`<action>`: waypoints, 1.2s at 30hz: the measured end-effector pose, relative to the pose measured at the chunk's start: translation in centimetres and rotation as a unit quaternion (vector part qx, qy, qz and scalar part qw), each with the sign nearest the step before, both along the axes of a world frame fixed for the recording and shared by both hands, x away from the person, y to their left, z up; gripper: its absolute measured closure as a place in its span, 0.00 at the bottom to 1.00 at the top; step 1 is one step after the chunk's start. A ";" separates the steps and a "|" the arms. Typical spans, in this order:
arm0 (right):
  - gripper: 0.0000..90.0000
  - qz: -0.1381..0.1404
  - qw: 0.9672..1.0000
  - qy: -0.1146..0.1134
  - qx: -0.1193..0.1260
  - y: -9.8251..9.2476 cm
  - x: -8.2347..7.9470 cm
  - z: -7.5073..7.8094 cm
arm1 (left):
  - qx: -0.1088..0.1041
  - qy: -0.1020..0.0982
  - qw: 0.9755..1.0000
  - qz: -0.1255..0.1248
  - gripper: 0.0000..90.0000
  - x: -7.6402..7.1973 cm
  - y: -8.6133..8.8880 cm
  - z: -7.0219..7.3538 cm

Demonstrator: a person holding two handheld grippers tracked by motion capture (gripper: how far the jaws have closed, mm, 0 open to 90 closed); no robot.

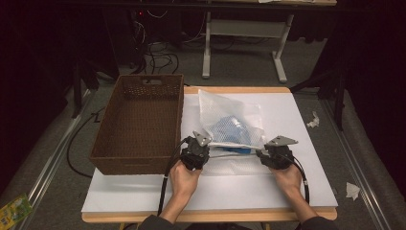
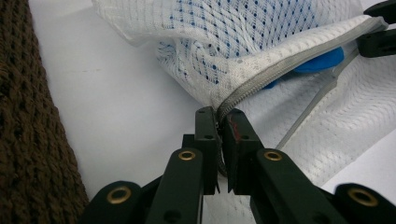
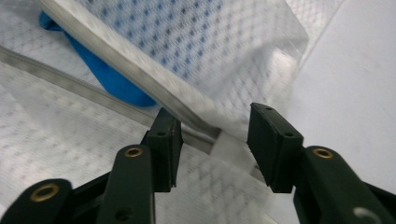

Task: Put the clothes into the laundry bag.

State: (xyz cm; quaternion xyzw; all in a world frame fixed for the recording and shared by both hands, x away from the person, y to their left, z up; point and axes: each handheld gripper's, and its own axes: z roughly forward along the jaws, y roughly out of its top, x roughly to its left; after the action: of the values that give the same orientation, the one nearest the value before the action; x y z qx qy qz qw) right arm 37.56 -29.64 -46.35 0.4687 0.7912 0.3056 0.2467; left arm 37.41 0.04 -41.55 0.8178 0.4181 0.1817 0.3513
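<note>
A white mesh zip bag (image 1: 231, 120) lies on the white table sheet with something blue (image 1: 229, 129) inside it. In the left gripper view my left gripper (image 2: 223, 116) is shut on the bag's grey zipper edge (image 2: 261, 79), and the bag (image 2: 261, 37) rises beyond the jaws. My right gripper (image 3: 215, 123) stands open around the other end of the zipper edge (image 3: 140, 79); the mesh (image 3: 201, 42) and the blue item (image 3: 109, 81) lie just past its jaws. In the high view the left gripper (image 1: 205, 151) and the right gripper (image 1: 261, 153) sit at the bag's near edge.
A brown woven basket (image 1: 136, 165) stands at the table's left, close beside my left gripper, its wall (image 2: 23, 140) at the edge of the left gripper view. The white sheet (image 1: 287, 191) stretches out in front and to the right. Scraps of paper (image 1: 352, 190) lie on the floor.
</note>
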 end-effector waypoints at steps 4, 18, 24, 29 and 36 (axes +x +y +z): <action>0.67 -0.005 1.000 0.000 -0.007 -0.6 -0.1 0.1 | 0.010 -0.004 1.000 0.000 0.94 0.0 0.0 0.2; 0.88 -0.007 1.000 -0.021 0.014 -2.3 -0.4 1.8 | 0.044 0.008 0.999 -0.007 0.94 0.3 -0.1 0.8; 1.00 0.015 1.000 -0.018 0.004 -1.9 -0.5 1.7 | 0.051 0.008 0.999 -0.009 0.94 0.3 -0.3 0.8; 1.00 0.021 0.999 -0.022 0.011 -2.3 -0.9 2.2 | 0.084 -0.007 0.996 -0.004 0.94 0.1 -0.5 0.6; 1.00 0.021 0.999 -0.024 0.007 -2.6 -1.2 3.1 | 0.089 -0.001 0.996 -0.009 0.93 0.0 -0.8 0.5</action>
State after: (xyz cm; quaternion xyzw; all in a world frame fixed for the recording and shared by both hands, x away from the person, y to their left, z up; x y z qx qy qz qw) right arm 36.32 -32.27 -43.24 0.4460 0.7925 0.3278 0.2559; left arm 37.36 -0.75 -41.01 0.8493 0.3927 0.2162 0.2789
